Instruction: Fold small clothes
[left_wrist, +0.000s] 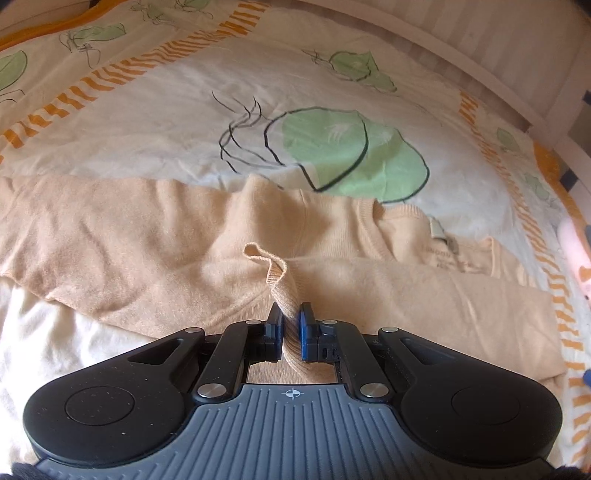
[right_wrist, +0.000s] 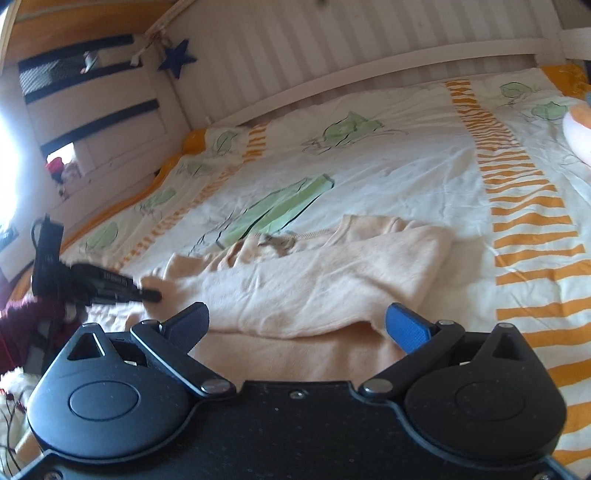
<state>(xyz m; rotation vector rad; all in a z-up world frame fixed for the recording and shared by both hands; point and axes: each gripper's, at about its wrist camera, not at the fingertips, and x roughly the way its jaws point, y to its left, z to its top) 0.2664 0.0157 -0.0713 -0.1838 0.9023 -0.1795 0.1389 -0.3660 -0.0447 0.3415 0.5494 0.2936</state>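
Observation:
A peach knit sweater (left_wrist: 147, 229) lies spread across the bed, its neckline and label toward the right in the left wrist view. My left gripper (left_wrist: 290, 317) is shut on the ribbed cuff (left_wrist: 273, 269) of one sleeve, which stands up folded between the pads over the sweater's body. In the right wrist view the same sweater (right_wrist: 314, 280) lies partly folded just ahead of my right gripper (right_wrist: 295, 325), which is open with nothing between its fingers. The left gripper (right_wrist: 153, 295) shows there at the sweater's left end, held by a hand in a dark red sleeve (right_wrist: 22, 317).
The bedspread (left_wrist: 184, 122) is cream with green leaves and orange striped bands. A white slatted bed rail (right_wrist: 332, 85) runs along the far side. A soft toy (right_wrist: 578, 133) lies at the right edge, and a blue star (right_wrist: 177, 57) hangs on the wall.

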